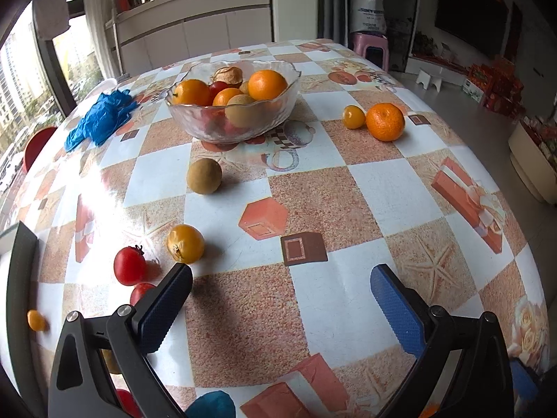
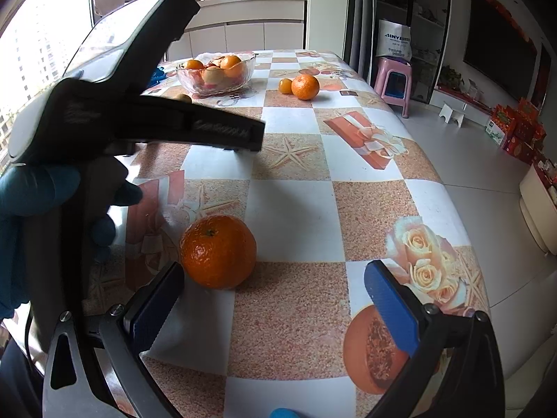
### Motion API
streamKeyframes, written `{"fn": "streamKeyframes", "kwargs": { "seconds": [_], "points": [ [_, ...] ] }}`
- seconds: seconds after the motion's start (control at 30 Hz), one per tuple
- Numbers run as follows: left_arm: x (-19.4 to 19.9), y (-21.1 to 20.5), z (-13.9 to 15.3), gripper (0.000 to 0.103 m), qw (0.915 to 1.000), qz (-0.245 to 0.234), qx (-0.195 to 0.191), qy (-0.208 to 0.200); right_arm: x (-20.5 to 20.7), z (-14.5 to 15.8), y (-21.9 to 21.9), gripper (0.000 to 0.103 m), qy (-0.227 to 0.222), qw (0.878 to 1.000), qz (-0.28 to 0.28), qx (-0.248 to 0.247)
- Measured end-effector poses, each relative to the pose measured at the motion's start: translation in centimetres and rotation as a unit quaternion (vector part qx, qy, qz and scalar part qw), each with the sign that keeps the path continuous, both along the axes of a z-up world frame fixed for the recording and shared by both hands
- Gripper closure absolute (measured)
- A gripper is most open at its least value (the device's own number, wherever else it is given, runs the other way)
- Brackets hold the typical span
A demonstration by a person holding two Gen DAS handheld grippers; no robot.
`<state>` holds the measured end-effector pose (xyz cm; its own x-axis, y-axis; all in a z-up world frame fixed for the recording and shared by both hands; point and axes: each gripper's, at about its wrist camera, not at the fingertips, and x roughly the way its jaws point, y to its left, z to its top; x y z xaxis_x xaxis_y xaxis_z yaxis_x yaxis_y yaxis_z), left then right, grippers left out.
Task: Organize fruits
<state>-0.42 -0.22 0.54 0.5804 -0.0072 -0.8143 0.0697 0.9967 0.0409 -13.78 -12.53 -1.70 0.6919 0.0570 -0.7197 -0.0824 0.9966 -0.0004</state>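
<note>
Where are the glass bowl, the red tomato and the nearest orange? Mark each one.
glass bowl [image 1: 209,129], left wrist view, on its front wall.
red tomato [image 1: 129,266], left wrist view, on its middle.
nearest orange [image 2: 218,251], right wrist view, on its peel's middle.

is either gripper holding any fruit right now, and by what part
Nothing is held. The left gripper and right gripper are both open and empty; the orange sits on the table ahead of the right one.

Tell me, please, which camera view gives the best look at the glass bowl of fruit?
The left wrist view. There the glass bowl sits fairly close at upper centre, with its wavy rim and the oranges and other fruit inside it clearly visible. In the right wrist view the same bowl is far off and small, its contents harder to tell apart.
</note>
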Motion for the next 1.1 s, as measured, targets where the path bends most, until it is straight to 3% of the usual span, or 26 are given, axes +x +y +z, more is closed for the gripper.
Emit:
{"fn": "streamKeyframes", "kwargs": {
  "seconds": [0.2, 0.27, 0.37, 0.6, 0.7, 0.9, 1.1],
  "points": [
    [-5.0, 3.1, 5.8, 0.0, 0.9947, -0.025, -0.036, -0.094, 0.0, 0.0, 0.0, 0.0, -0.001, 1.0, 0.0, 0.0],
    [-6.9, 5.5, 6.7, 0.0, 0.9938, -0.023, -0.039, -0.101, 0.0, 0.0, 0.0, 0.0, -0.001, 1.0, 0.0, 0.0],
    [-9.9, 9.4, 5.9, 0.0, 0.996, -0.018, -0.029, -0.082, 0.0, 0.0, 0.0, 0.0, 0.0, 1.0, 0.0, 0.0],
    [-13.7, 16.2, 0.3, 0.0, 0.9992, 0.017, -0.037, 0.001, 0.1, 0.1, 0.2, 0.0, 0.006, 1.0, -0.006, -0.004],
    [-14.1, 16.8, -0.5, 0.0, 0.9998, 0.018, 0.004, -0.009, 0.2, 0.3, 0.4, 0.0, 0.024, 1.0, -0.016, -0.006],
    [-12.8, 19.8, -0.5, 0.0, 0.9997, 0.025, 0.0, -0.005, 0.0, 0.2, 0.5, 0.0, 0.034, 0.999, -0.028, -0.004],
    [-12.8, 19.7, -0.7, 0.0, 0.9983, 0.059, 0.0, 0.0, 0.2, 0.3, 0.5, 0.0, 0.046, 0.998, -0.031, -0.002]
  ]
}}
